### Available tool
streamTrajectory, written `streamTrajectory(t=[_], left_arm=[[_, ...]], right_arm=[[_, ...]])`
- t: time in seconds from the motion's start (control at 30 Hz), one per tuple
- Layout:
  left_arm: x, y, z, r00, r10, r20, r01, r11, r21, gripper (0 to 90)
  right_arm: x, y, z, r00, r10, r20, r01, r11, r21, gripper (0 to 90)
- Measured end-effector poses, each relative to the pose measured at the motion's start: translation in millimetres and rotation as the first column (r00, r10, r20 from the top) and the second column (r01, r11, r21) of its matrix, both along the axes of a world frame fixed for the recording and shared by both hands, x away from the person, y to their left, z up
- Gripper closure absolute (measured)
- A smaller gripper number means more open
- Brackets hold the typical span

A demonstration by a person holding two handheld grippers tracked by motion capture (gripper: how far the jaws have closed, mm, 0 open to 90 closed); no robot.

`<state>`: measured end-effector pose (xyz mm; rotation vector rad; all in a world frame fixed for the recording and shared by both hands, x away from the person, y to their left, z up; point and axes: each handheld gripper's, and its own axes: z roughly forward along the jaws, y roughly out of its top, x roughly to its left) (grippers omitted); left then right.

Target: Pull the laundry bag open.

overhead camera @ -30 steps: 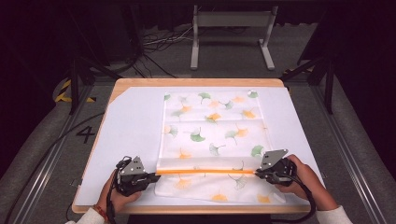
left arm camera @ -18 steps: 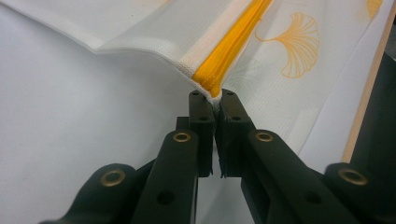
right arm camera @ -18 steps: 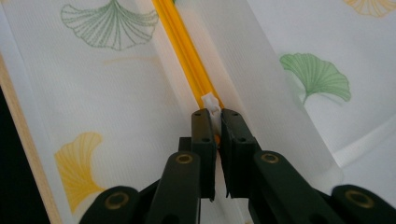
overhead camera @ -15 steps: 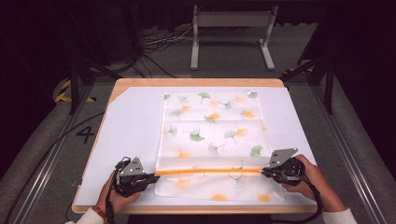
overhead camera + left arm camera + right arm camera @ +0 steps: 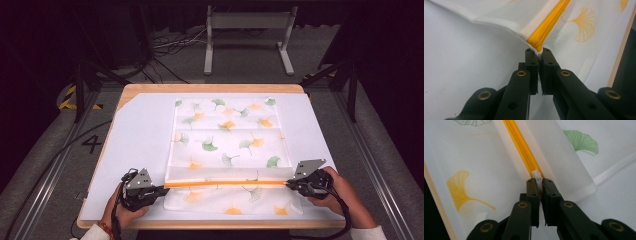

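Ginkgo-print cloth (image 5: 227, 145) lies flat on the white sheet (image 5: 140, 145) covering the tabletop (image 5: 150, 89), its near part folded along an orange strip (image 5: 225, 183) that runs left to right between both hands. From above that strip reads as one thin line; the left gripper view shows it as a stack of bright orange layers (image 5: 549, 25) between white ribbed edging, and the right gripper view shows a small white tab (image 5: 536, 174) at its end. The left hand-held gripper (image 5: 161, 190) is clenched on the strip's left end, the right hand-held gripper (image 5: 289, 184) on the tab at the right end. Both forearms are cut off at the near edge, and the cloth's weave is too fine to make out from above.
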<state>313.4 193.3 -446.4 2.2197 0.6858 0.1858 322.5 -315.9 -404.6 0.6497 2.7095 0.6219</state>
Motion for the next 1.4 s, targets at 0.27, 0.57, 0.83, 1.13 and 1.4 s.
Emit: streamTrajectory(t=[0.27, 0.57, 0.83, 1.13, 1.4], left_arm=[[0.0, 0.8, -0.4, 1.0, -0.001, -0.002, 0.001, 1.0, 0.002, 85.9], [-0.8, 0.2, -0.9, 0.9999, -0.01, -0.006, 0.01, 0.9999, 0.005, 85.9], [-1.0, 0.0, -1.7, 0.9999, -0.012, -0.009, 0.012, 0.9999, 0.007, 85.9], [-1.5, -0.5, -2.3, 0.9999, -0.014, -0.009, 0.014, 0.9999, 0.007, 84.7], [-2.6, 0.2, -2.6, 1.0, -0.009, -0.001, 0.009, 0.9999, 0.014, 80.6]], right_arm=[[-1.2, -9.2, -2.4, 0.9996, -0.027, -0.011, 0.027, 1.0, 0.003, 85.1], [-2.2, -13.1, -2.4, 0.9994, -0.03, -0.016, 0.03, 1.0, 0.002, 85.1], [-2.5, -14.1, -3.3, 0.9994, -0.029, -0.016, 0.03, 1.0, 0.004, 85.1], [-2.7, -14.6, -3.3, 0.9992, -0.034, -0.021, 0.035, 0.999, 0.013, 84.8], [-3.8, -15.5, -2.6, 0.9991, -0.033, -0.026, 0.033, 0.999, 0.026, 84.5]])
